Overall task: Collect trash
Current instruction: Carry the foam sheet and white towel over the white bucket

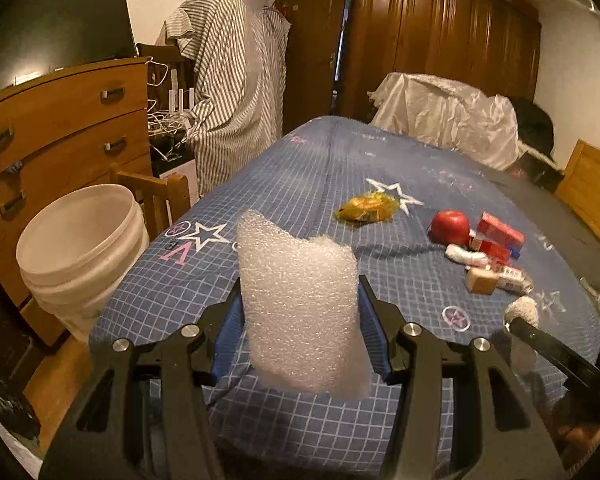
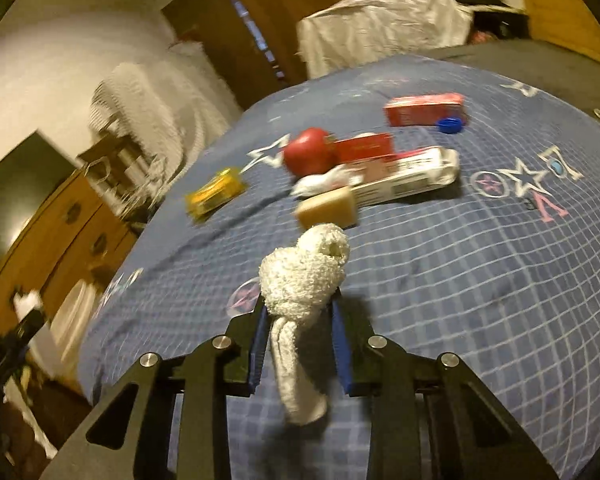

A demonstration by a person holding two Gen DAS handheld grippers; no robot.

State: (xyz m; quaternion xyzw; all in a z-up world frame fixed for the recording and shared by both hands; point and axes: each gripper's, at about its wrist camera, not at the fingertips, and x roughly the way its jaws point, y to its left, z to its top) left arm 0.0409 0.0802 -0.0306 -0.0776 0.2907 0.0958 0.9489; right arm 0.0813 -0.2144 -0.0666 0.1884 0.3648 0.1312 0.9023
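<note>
My left gripper point(image 1: 298, 300) is shut on a white foam sheet point(image 1: 300, 304) and holds it above the front of the blue checked bedspread point(image 1: 300, 168). A white bucket point(image 1: 80, 248) stands on the floor to its left. My right gripper point(image 2: 300, 312) is shut on a knotted white foam net point(image 2: 304, 280) above the bedspread point(image 2: 480, 280); it also shows at the right of the left wrist view point(image 1: 522, 312). A yellow wrapper point(image 1: 366, 208) point(image 2: 216, 196) lies further back on the bed.
A red apple point(image 1: 451, 226) point(image 2: 308, 156), red boxes point(image 1: 500, 230) point(image 2: 424, 110), a white tube point(image 2: 408, 178), a tan block point(image 1: 480, 280) point(image 2: 326, 208) and a blue cap point(image 2: 450, 124) lie together. A wooden dresser point(image 1: 60, 128) and chair point(image 1: 156, 192) stand left.
</note>
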